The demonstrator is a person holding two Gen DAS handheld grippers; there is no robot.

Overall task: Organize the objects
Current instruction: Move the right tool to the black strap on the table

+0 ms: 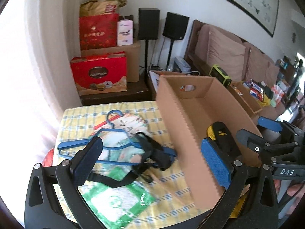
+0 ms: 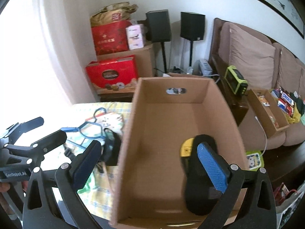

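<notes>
An open cardboard box (image 1: 177, 118) (image 2: 171, 129) stands on a yellow checked cloth (image 1: 80, 118). A black and yellow object (image 1: 221, 135) (image 2: 198, 164) lies inside the box at its near end. Left of the box lie a blue hanger (image 1: 114, 143) (image 2: 85, 131), a black strap item (image 1: 156, 152) (image 2: 112, 145) and plastic packets (image 1: 118, 200). My left gripper (image 1: 152, 162) is open above the cloth, its fingers straddling the box's left wall. My right gripper (image 2: 150, 164) is open and empty over the box; it also shows in the left wrist view (image 1: 266, 133).
Red gift boxes (image 1: 99, 72) and a carton are stacked in the far corner. Two black speakers (image 1: 162, 24) stand on poles. A sofa (image 1: 228, 57) at right holds a second cardboard tray (image 2: 266, 110) with snacks. A green device (image 2: 236, 80) sits on a dark side table.
</notes>
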